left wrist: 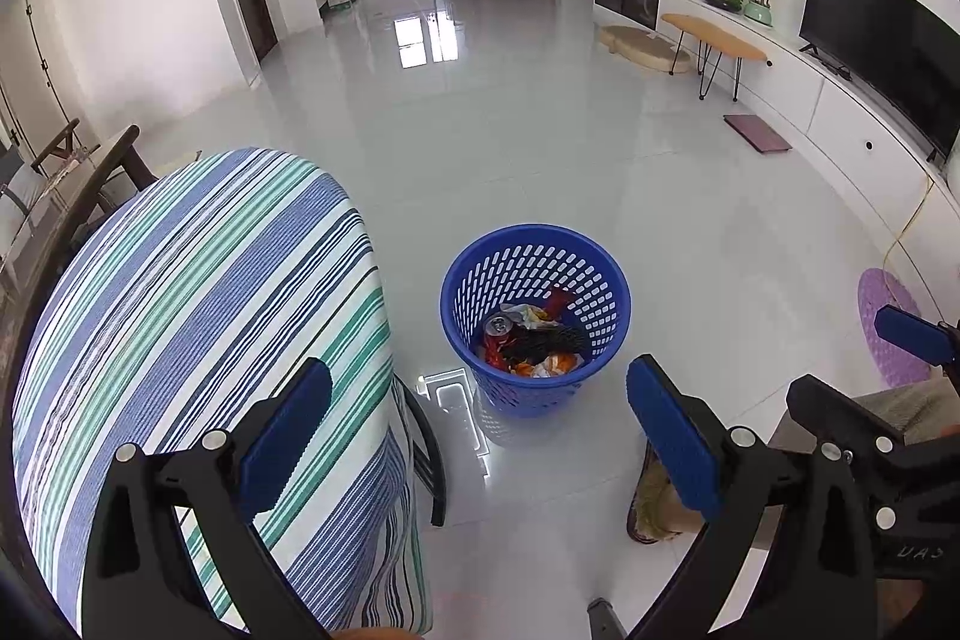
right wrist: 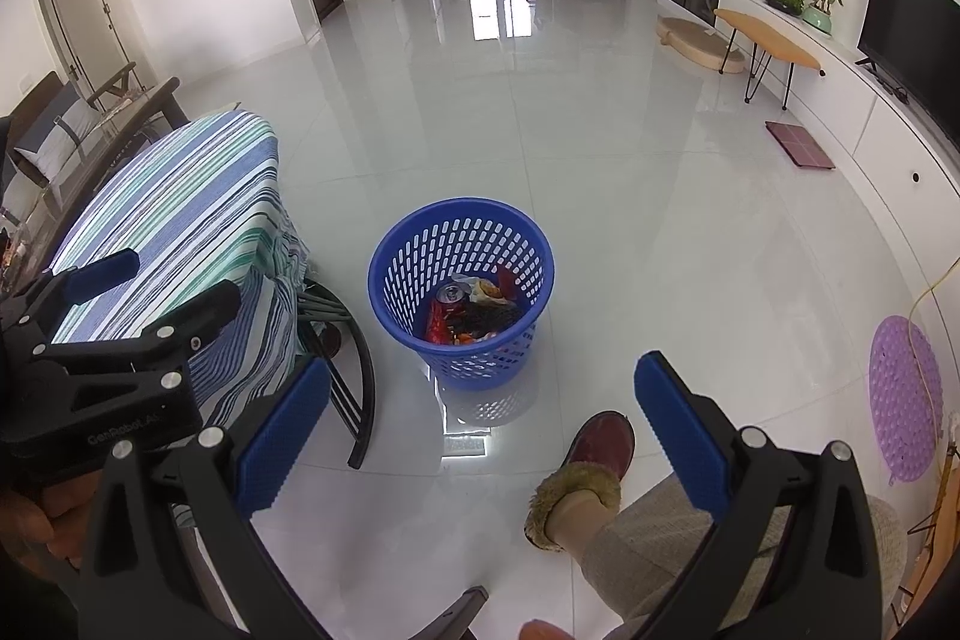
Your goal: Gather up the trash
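Above a glossy floor (left wrist: 480,148), my left gripper (left wrist: 480,442) and right gripper (right wrist: 483,436) hang spread and empty over the blue bin (left wrist: 536,322) of trash (left wrist: 534,340).

Blue perforated waste basket (left wrist: 536,319) at centre; red can (right wrist: 449,296), black and orange-white wrappers inside. Cloth (left wrist: 198,340) at 9 o'clock: blue, teal, white stripes. Lilac dotted mat (right wrist: 905,399) at 3 o'clock. Maroon slipper (right wrist: 602,445), olive fur cuff. Floor (left wrist: 480,148) glossy pale grey. Gripper pads (left wrist: 672,436) blue, arms black.

Trash low in the blue basket (left wrist: 606,304) is hidden, perhaps wrappers.
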Demonstrator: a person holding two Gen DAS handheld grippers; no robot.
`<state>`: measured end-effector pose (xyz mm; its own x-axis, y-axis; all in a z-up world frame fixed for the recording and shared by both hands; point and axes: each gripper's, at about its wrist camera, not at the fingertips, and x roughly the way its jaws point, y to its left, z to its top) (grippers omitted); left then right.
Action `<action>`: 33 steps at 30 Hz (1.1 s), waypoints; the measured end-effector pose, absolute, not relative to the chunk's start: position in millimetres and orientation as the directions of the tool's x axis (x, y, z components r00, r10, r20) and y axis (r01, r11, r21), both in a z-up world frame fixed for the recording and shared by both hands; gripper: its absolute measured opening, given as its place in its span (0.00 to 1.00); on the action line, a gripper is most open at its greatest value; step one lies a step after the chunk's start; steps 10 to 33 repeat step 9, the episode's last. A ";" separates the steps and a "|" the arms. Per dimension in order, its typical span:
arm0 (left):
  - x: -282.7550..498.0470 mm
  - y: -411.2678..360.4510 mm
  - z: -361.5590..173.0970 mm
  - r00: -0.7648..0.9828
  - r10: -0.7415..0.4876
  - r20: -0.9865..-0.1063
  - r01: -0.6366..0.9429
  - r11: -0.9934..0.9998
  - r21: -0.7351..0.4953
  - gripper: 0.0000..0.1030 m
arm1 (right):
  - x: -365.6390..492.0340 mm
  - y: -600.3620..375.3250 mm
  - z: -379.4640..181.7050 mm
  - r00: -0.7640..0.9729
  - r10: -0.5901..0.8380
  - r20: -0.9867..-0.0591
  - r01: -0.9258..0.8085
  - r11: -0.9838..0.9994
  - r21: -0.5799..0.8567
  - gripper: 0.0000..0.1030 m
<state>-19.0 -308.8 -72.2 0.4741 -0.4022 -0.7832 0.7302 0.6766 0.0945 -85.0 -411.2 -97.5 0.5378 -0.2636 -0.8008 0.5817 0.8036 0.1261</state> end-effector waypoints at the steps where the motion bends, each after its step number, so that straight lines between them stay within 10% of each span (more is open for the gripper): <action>1: -19.4 -309.1 -72.1 0.474 -0.403 -0.783 0.731 0.676 0.095 0.95 | -85.3 -411.4 -97.9 0.537 -0.264 -0.801 0.583 0.803 0.126 0.95; 33: -13.6 -307.8 -74.7 0.451 -0.395 -0.800 0.729 0.681 0.074 0.95 | -86.1 -413.3 -100.8 0.530 -0.267 -0.805 0.590 0.798 0.124 0.95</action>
